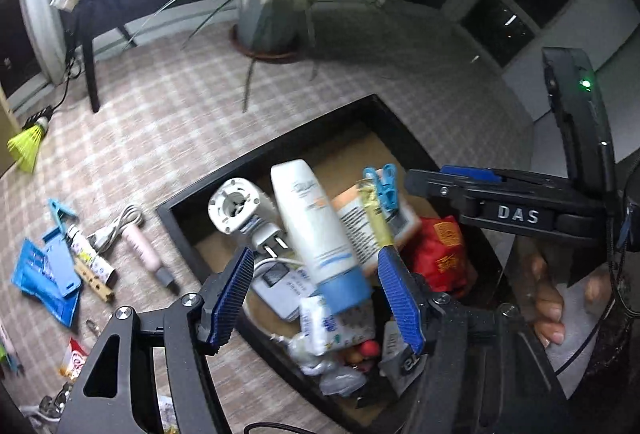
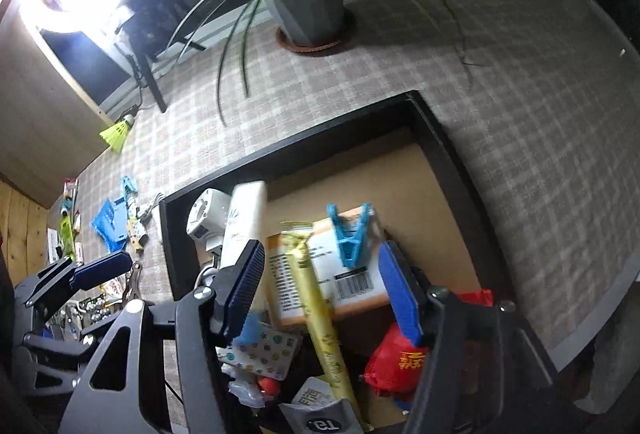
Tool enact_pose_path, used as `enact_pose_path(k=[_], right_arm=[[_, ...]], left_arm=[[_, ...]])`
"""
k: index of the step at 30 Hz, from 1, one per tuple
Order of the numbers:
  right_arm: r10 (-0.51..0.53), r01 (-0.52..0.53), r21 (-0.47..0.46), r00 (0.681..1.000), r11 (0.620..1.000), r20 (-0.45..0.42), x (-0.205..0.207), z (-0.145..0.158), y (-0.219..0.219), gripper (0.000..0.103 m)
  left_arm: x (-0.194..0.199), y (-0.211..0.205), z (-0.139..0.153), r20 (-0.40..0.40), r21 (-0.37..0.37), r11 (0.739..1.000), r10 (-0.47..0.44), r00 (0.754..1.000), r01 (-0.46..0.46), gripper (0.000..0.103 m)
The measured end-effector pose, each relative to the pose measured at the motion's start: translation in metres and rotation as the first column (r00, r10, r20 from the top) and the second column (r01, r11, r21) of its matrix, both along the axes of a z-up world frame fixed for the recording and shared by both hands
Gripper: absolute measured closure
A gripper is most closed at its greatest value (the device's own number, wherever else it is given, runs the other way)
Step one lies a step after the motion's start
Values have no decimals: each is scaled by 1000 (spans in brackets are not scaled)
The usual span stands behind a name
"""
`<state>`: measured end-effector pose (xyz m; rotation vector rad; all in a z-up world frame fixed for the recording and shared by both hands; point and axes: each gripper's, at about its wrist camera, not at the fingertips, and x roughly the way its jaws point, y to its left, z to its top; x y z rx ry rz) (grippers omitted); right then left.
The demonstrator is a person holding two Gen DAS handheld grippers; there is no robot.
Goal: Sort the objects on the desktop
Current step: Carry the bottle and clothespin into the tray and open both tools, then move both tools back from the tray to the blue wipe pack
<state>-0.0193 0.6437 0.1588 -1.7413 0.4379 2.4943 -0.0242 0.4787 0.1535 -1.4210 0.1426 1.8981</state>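
A black-framed tray (image 1: 280, 150) (image 2: 304, 150) with a brown floor holds several items. My left gripper (image 1: 316, 294) hangs over it, open. A white tube with a blue cap (image 1: 316, 230) lies between its blue pads, which stand apart from it. My right gripper (image 2: 322, 294) is open too, over a long gold tube (image 2: 316, 306) that lies on an orange-and-white box (image 2: 352, 274); the pads are clear of it. A blue clothes peg (image 2: 352, 238) rests on the box. In the left wrist view the gold tube (image 1: 376, 218) sits beside the white tube.
In the tray are a white plug adapter (image 1: 236, 206) and a red packet (image 1: 440, 254). On the checked cloth to the left lie a blue packet (image 1: 44, 278), a pink tube (image 1: 146, 250), a white cable (image 1: 116, 230) and a yellow shuttlecock (image 1: 26, 148). A potted plant (image 2: 312, 6) stands behind.
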Motion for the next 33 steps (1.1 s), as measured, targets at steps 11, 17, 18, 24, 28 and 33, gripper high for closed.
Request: enact_pose_path(k=[11,17,18,24,28,33], right_arm=[[90,-90,41,996,995,-3,-13,-4,-54,44],[175,-172,68,983,983,-47,-12,4,-96,44],[189,-185,73,980,980,-55,-12,5,-102,44],[274,-266,80,955,961,-112,-10,11,-147,44],[322,-311,92,935,946,-146,-9,13,-177,44],[340,-331,80,924,940,-174,-7,8,-199,44]], left_arm=[[-21,-58,-12,-25,-49,991,127,992,-128,41],[-14,-97,-12,-132,-112,975,178,975,-193,41],[-12,-105,-11,-145,-121,970,193,970,-211,41],[-6,-147,-6,-169,-107,951,269,948,-289,41],[-2,-165,-4,-186,-105,938,308,933,-331,41],[-4,-183,-9,-164,-85,922,360,918,-377,41]])
